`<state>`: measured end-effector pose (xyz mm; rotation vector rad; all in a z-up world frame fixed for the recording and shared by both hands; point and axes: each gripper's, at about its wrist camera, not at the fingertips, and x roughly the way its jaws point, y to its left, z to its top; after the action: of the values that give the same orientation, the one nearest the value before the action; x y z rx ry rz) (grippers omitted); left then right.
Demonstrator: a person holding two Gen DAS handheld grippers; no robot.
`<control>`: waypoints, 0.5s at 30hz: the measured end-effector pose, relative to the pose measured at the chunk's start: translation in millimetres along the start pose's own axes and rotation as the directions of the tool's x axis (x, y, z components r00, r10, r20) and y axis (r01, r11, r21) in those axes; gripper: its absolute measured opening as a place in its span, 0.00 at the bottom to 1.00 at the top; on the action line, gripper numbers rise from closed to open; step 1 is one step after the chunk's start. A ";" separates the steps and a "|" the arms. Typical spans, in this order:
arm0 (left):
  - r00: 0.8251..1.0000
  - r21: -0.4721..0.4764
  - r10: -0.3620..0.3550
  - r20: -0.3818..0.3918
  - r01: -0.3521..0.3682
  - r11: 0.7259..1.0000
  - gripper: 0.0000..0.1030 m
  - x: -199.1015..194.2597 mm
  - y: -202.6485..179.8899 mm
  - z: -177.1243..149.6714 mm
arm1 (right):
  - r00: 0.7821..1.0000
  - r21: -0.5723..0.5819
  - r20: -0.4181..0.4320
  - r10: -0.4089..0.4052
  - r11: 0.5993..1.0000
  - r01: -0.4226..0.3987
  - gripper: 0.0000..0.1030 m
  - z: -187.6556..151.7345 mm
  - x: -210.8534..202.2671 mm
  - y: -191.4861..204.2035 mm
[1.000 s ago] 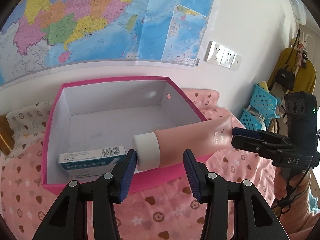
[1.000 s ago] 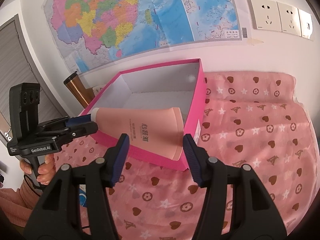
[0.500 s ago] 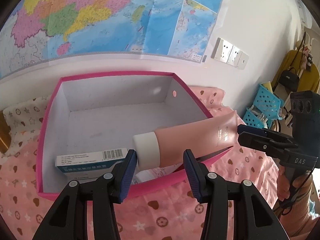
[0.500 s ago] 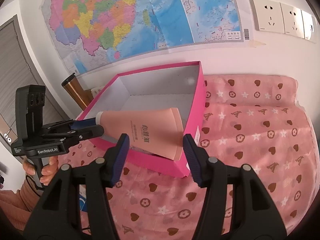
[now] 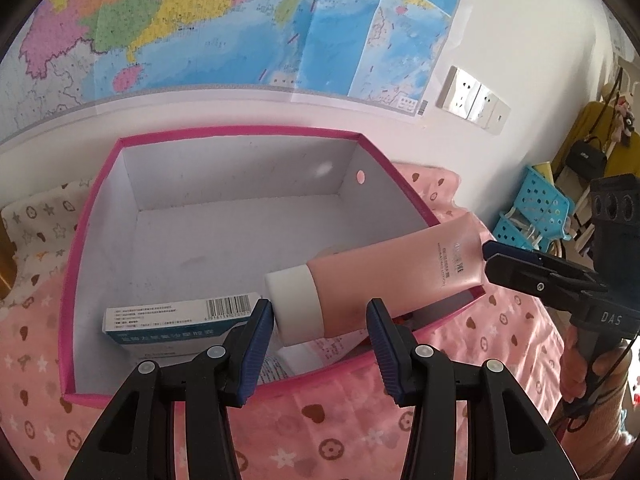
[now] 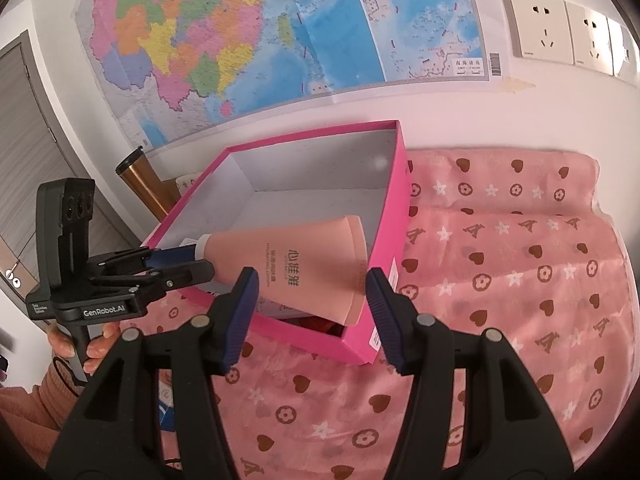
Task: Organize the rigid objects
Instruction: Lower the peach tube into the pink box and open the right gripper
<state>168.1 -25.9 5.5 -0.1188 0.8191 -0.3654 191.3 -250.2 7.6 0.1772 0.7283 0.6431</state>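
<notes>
We hold the pink tube point(image 5: 384, 280) over the pink box point(image 5: 236, 136), left gripper point(image 5: 318, 336) clamping the cap, right gripper point(image 6: 308, 312) the crimped end; next we lower it beside the medicine carton point(image 5: 176, 320).

Left tool point(image 5: 320, 324) and right tool point(image 6: 306, 296) both clamp partway closed.

Left tool point(image 5: 320, 334) gripping pink tube point(image 5: 384, 280) cap over pink box point(image 5: 72, 280), blue carton point(image 5: 176, 320) inside
</notes>
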 end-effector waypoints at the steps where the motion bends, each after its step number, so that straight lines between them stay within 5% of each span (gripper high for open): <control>1: 1.000 -0.001 0.000 -0.003 0.000 1.000 0.47 2.0 0.6 0.4 | 1.000 0.001 -0.002 -0.001 1.000 0.001 0.57 0.3 0.5 0.2; 15: 0.999 -0.023 0.005 -0.042 -0.006 1.000 0.47 19.6 8.5 3.7 | 1.000 0.009 -0.018 -0.016 1.000 0.016 0.57 8.5 16.1 -1.2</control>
<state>185.3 -25.2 -7.6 -0.1303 0.8649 -0.3542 206.6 -240.9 4.4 0.1737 0.7496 0.6270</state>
